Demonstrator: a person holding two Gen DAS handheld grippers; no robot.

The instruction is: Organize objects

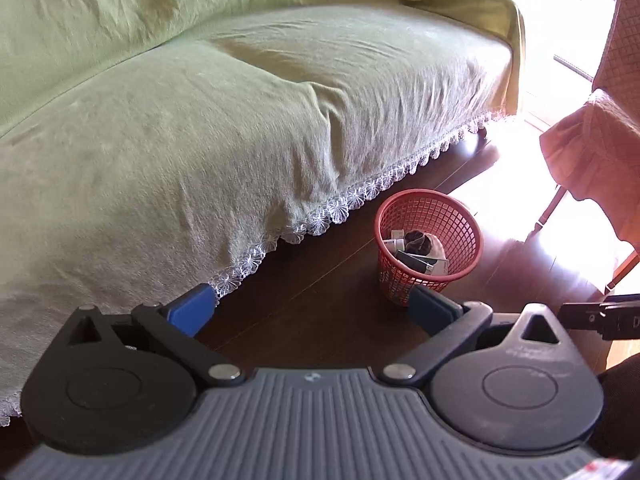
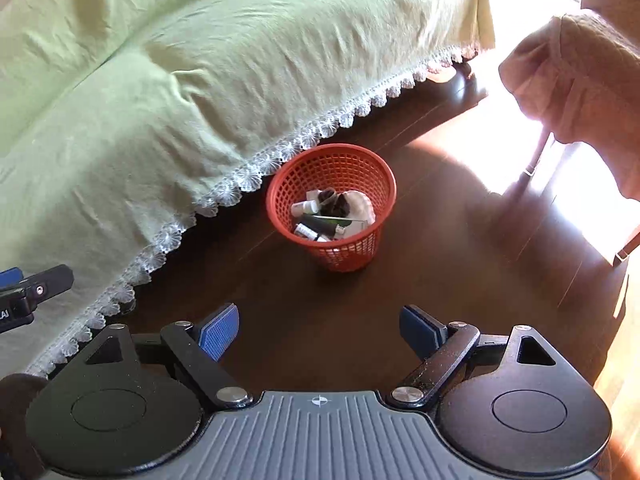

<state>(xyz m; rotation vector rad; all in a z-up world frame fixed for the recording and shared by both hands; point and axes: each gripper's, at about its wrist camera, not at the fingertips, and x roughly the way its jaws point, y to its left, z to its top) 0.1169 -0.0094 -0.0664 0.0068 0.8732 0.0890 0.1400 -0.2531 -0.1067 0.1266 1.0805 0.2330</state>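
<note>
1. Red mesh basket (image 2: 331,204) is sitting on the dark wood floor (image 2: 420,280), just beside the lace hem of the green sofa cover (image 2: 200,80), and it is already holding a jumble of small bottles, tubes and something dark and white.
2. I am holding my right gripper (image 2: 319,330) above and back from the basket, angled downward; the basket is lying almost straight ahead along my fingers' line, well apart from the pads.
3. My left gripper (image 1: 314,310) is seeing the same basket (image 1: 430,240) ahead but off to its right, partly behind its right pad, so I am judging the right one better lined up.
4. Both sets of jaws are standing wide apart and gripping nothing; only bare floor is showing between the blue pads.
5. I am finding no loose item on the sofa seat or floor in either view, so I am judging the sorting close to done.
6. Being round and upright, the basket is offering no long axis to line up with.
</note>
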